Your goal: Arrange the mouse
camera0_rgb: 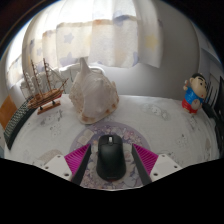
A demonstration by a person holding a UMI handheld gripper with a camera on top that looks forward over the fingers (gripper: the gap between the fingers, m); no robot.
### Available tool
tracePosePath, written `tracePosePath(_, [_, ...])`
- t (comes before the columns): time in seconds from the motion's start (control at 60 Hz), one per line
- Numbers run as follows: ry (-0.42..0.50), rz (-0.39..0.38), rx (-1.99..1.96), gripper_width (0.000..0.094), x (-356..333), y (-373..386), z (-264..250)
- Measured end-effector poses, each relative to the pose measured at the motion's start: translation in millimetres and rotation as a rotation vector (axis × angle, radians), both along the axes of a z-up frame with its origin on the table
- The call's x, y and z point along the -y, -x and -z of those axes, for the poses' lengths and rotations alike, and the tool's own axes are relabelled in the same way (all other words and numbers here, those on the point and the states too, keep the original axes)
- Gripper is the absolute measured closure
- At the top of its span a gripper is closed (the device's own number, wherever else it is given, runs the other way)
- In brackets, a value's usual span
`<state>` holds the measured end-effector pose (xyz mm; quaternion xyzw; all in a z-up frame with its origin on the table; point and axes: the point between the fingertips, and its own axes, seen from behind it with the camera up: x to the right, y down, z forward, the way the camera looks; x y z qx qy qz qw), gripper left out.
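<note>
A black computer mouse (111, 160) lies between my gripper's fingers, pointing away from me. It is over a round patterned mouse mat (112, 131) on the white table. My gripper (111, 150) is shut on the mouse: the pink pads (82, 156) meet its two sides near its front with no gap showing. The mouse's rear end reaches back toward me between the fingers. Whether its underside touches the mat I cannot tell.
Just beyond the mat stands a large pale seashell (92, 92). A model sailing ship (43, 86) is at the far left, and a small cartoon figurine (194, 95) at the far right. Curtains hang behind the table (160, 125).
</note>
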<state>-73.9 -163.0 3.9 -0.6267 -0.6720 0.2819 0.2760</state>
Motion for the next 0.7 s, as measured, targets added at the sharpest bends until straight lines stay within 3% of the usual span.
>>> tracePosePath(0.367, [0.021,0.062,0.132,0.0079,-32,-159,-164])
tracePosePath(0.7, [-0.041,0.082,0.088,0.0072,-70,-198,-184])
